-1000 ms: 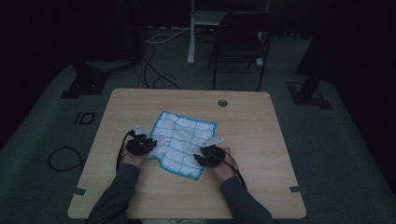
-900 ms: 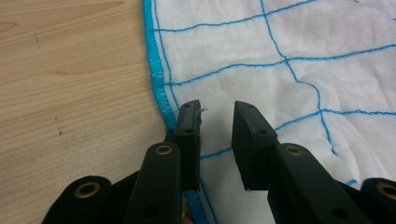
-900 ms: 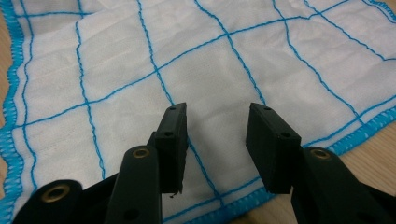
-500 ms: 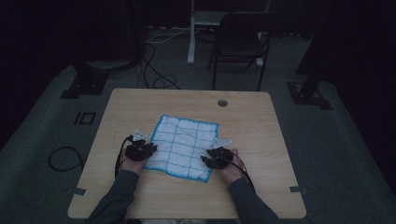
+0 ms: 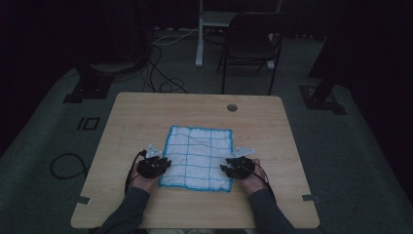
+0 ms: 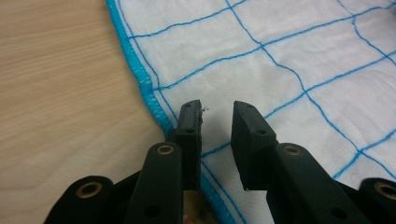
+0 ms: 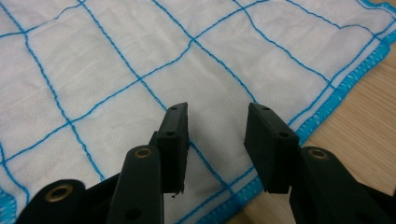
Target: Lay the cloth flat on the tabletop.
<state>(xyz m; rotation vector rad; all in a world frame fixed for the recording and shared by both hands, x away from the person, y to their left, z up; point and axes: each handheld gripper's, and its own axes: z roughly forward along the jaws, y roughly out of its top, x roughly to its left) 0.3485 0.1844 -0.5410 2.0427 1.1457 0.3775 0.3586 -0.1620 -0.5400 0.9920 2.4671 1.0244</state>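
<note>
- We see one cloth (image 5: 197, 158) lying flat at the lower middle of the high view, on a table (image 5: 146, 117) of pale wood grain with rounded corners.
- The cloth is white, thin and soft-looking, roughly square, with a thick bright-blue stitched hem and a grid of thin blue lines.
- We count two grippers: the left gripper (image 5: 166, 163) at the cloth's left edge and the right gripper (image 5: 225, 168) at its right edge, each held in one hand.
- In the left gripper view, its two matt black, blocky jaws stand a narrow gap apart over the cloth (image 6: 289, 60), just inside the curving blue hem; nothing is clamped between them.
- In the right gripper view, the two jaws stand wider apart above the cloth (image 7: 116, 56) near its hemmed corner, with nothing pinched.
- The gripper views give us the weave, slight wrinkles and hem stitching, and brass-coloured rivets on the jaw arms.
- The high view alone gives us one round grommet hole (image 5: 232, 107) in the table top, one dark folding chair (image 5: 251, 46) at the upper middle, and cables (image 5: 160, 73) on the grey carpet.
</note>
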